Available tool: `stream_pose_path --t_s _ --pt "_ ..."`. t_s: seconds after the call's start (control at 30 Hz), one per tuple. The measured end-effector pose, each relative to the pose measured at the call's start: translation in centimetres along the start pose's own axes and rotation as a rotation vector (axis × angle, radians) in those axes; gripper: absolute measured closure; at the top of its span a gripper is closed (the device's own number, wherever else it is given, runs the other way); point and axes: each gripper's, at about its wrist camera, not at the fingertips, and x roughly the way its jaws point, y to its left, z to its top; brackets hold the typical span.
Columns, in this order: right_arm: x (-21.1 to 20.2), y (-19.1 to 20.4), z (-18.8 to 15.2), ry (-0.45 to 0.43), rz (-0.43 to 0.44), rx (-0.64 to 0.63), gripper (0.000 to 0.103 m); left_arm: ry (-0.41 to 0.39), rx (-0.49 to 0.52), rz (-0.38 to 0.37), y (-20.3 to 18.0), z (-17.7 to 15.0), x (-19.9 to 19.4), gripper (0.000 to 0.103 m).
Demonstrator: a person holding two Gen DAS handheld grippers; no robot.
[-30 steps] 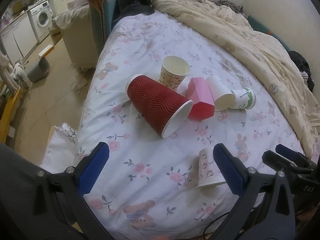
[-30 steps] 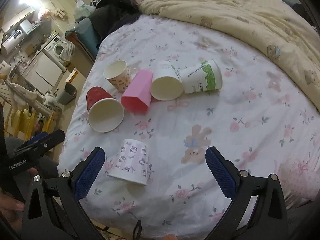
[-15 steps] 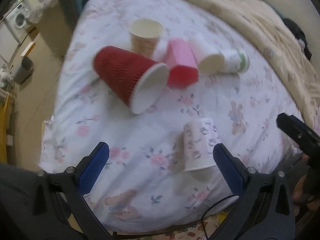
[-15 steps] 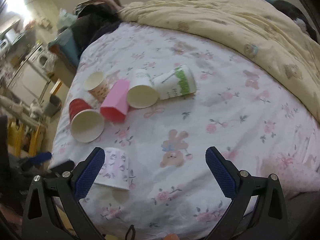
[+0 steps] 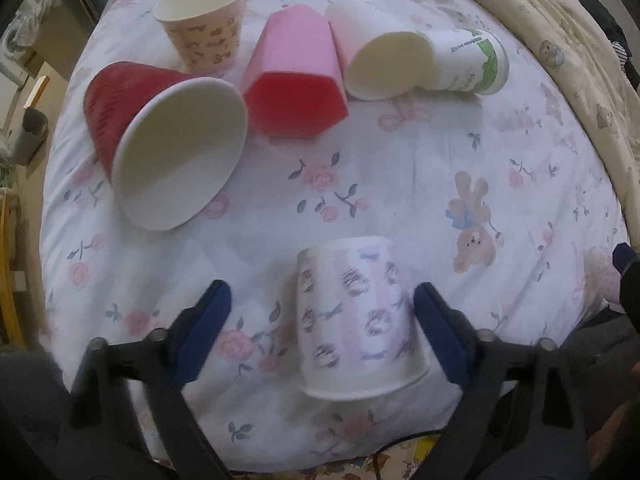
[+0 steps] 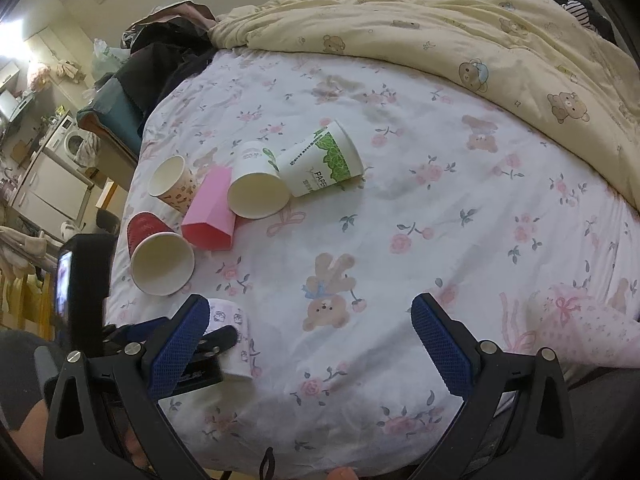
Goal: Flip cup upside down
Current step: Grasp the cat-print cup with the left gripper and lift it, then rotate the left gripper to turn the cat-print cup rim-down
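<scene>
A white paper cup with a purple pattern (image 5: 358, 320) lies on its side on the floral bed sheet (image 5: 400, 168), rim toward me. My left gripper (image 5: 320, 336) is open with the cup between its blue pads, close to the right pad (image 5: 440, 336); I cannot tell if it touches. The cup also shows in the right wrist view (image 6: 236, 340), partly hidden behind the left gripper. My right gripper (image 6: 310, 344) is open and empty above the sheet, to the right of the cup.
A red ribbed cup (image 5: 160, 140), a pink cup (image 5: 296, 80), a white cup (image 5: 376, 52) and a green-print cup (image 5: 468, 64) lie on their sides farther back. A tan patterned cup (image 5: 200, 20) stands upright. A cream quilt (image 6: 460, 40) covers the far right.
My left gripper has moved forward and down to straddle the patterned cup, which now sits between its pads. My right gripper has shifted right and back a little.
</scene>
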Motion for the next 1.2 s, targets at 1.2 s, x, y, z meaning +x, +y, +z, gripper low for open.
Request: stream_pose_path --t_s 1.2 --pt "2.5 2.0 -0.5 0.066 -0.026 -0.071 0.000 -0.251 -0.176 -0.266 10.0 -2.3 -8.4 0.048"
